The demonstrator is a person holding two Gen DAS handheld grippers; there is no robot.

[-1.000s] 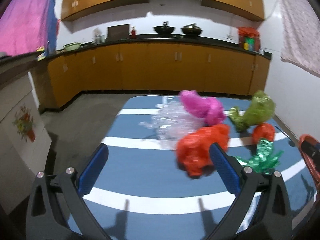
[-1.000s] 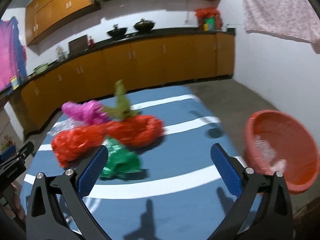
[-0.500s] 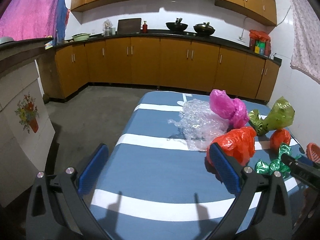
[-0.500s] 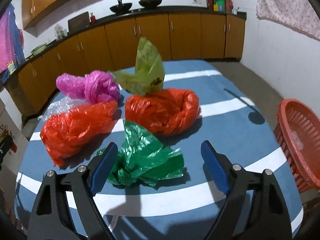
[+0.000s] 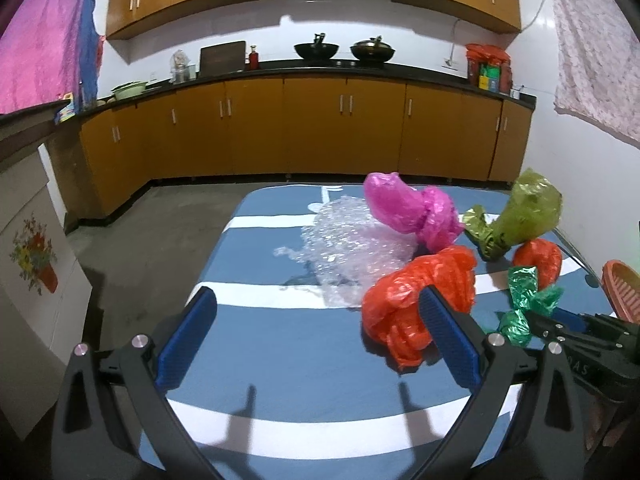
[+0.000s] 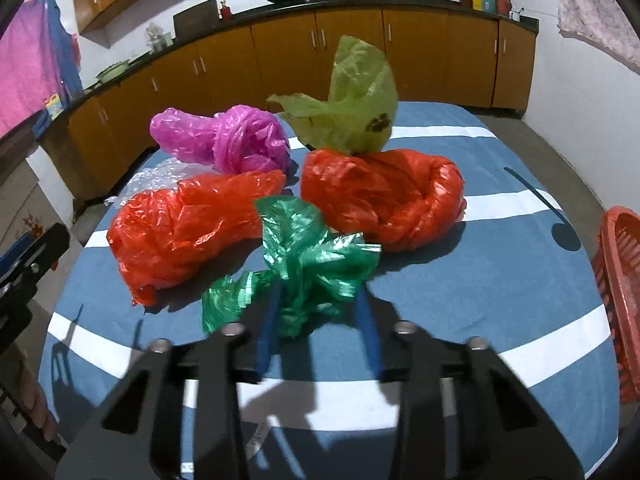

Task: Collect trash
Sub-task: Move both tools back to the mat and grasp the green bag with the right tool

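1. Closing on the crumpled green plastic bag (image 6: 308, 268), the right gripper (image 6: 316, 304) has just been drawing its jaws together, and the bag's near end sits bunched between the blue pads (image 6: 267, 328), which look to be pinching it, though they are blurred.
2. The green plastic bag lies on the blue tablecloth with white stripes (image 6: 500, 292), near the table's front edge, its upper folds standing up ahead of the fingers.
3. Just behind it to the left lies a long red plastic bag (image 6: 180, 232), and just behind to the right a second, coiled red plastic bag (image 6: 384, 196); the green bag's top overlaps the gap between them in this view.
4. Farther back sit a knotted pink plastic bag (image 6: 228, 140) and a yellow-green plastic bag (image 6: 352, 100), which stands up behind the coiled red one.
5. A sheet of clear bubble wrap (image 5: 352, 252) is spread beside the pink bag, touching the long red bag.
6. A red plastic basket (image 6: 620, 280) stands off the table's right edge.
7. The left gripper (image 5: 320, 328) hovers over the cloth with its jaws spread wide and nothing between them; its right pad (image 5: 448, 340) overlaps the long red bag in view, and whether they touch I cannot tell.
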